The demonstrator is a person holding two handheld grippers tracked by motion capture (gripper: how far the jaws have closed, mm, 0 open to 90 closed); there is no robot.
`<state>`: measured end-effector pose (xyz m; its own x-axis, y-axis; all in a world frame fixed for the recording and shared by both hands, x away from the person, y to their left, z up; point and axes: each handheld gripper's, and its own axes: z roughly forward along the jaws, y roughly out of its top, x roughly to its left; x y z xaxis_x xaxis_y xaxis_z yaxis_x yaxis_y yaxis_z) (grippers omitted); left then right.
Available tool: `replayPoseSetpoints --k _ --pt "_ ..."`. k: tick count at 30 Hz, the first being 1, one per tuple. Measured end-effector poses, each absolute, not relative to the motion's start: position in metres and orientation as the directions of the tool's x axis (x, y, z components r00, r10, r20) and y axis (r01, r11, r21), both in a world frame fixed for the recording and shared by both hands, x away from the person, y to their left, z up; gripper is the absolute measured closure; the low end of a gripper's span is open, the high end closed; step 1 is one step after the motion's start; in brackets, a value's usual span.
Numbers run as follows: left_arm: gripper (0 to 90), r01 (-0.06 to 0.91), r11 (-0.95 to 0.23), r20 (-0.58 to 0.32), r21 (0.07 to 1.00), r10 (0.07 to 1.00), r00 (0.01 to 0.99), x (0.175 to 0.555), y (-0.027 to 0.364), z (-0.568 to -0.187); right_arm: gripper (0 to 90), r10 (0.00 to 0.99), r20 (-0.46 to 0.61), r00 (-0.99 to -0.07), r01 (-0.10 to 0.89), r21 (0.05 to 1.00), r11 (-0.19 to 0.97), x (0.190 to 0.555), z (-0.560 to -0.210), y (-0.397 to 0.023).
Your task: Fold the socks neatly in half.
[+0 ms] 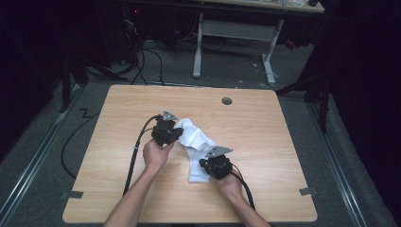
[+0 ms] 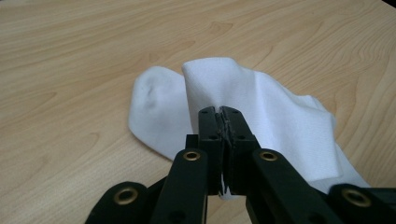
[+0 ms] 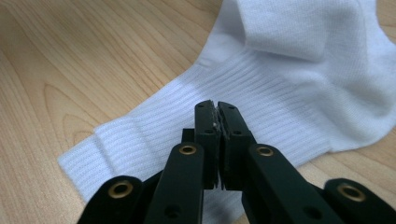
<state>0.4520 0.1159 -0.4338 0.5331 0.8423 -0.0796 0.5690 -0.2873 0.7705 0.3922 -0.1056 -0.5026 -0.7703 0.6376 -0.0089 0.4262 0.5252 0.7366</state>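
A white sock (image 1: pixel 197 147) lies near the middle of the table (image 1: pixel 265 142), a little toward the person's side, with a round grey hole (image 1: pixel 227 100) in the tabletop well beyond it. The sock is bent: its toe end points away from the person and is folded over, and its ribbed cuff end reaches toward the near edge.

The left gripper (image 1: pixel 166 131) sits at the sock's far left end, held in the left hand (image 1: pixel 156 153). In the left gripper view its jaws are clenched together with a thin edge of white fabric pinched between them (image 2: pixel 223 128), and the folded toe part rises just past the tips.

The right gripper (image 1: pixel 216 165) rests at the sock's near right side, by the ribbed part, held in the right hand (image 1: pixel 230 184). In the right gripper view its jaws are pressed shut over the ribbed cuff (image 3: pixel 217 121); a speck of white shows in the seam between them, but whether they truly grip the fabric cannot be told.

A black cable (image 1: pixel 135 156) trails from the left gripper toward the near edge of the table.
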Motion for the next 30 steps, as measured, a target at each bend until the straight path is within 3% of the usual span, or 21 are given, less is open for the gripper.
replayPoseSetpoints --k 14,30 --pt "87.7 0.566 -0.252 -0.096 0.785 0.853 0.513 0.459 0.127 -0.422 89.9 0.627 -0.064 -0.777 0.352 0.781 0.516 0.386 -0.479 -0.111" --pt "87.7 0.579 -0.293 -0.032 0.761 0.875 0.484 0.473 0.125 -0.428 89.8 0.569 -0.065 -0.82 0.311 0.784 0.538 0.372 -0.474 -0.106"
